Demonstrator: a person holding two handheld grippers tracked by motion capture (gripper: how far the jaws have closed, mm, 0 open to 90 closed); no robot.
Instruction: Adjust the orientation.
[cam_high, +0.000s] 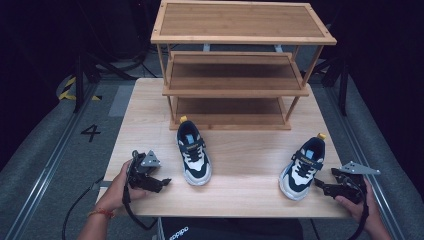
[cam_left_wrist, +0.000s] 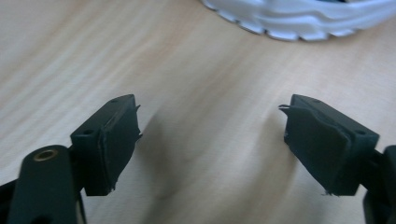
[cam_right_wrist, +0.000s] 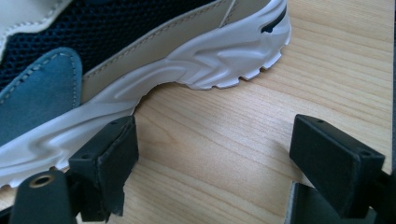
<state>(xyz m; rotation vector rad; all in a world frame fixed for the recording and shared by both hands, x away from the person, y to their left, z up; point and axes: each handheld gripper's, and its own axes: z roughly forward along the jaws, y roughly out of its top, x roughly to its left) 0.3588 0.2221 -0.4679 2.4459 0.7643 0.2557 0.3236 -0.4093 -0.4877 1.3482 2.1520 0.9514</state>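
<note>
Judging from the layout, no shoe has been shelved yet: the left shoe (cam_high: 193, 154) is seen at table centre, at 3 o'clock of the left gripper (cam_high: 165, 182), and the right shoe (cam_high: 303, 168) at 9 o'clock of the right gripper (cam_high: 318, 185). Both sets of jaws are held wide apart, with nothing gripped, and the three-tier rack (cam_high: 235, 92) at 12 o'clock is left bare. Each shoe's upper is cropped in the gripper views.

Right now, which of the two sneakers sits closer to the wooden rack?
The left sneaker: its heel nearly reaches the rack's bottom shelf. The right sneaker lies nearer the table's front edge, angled.
</note>
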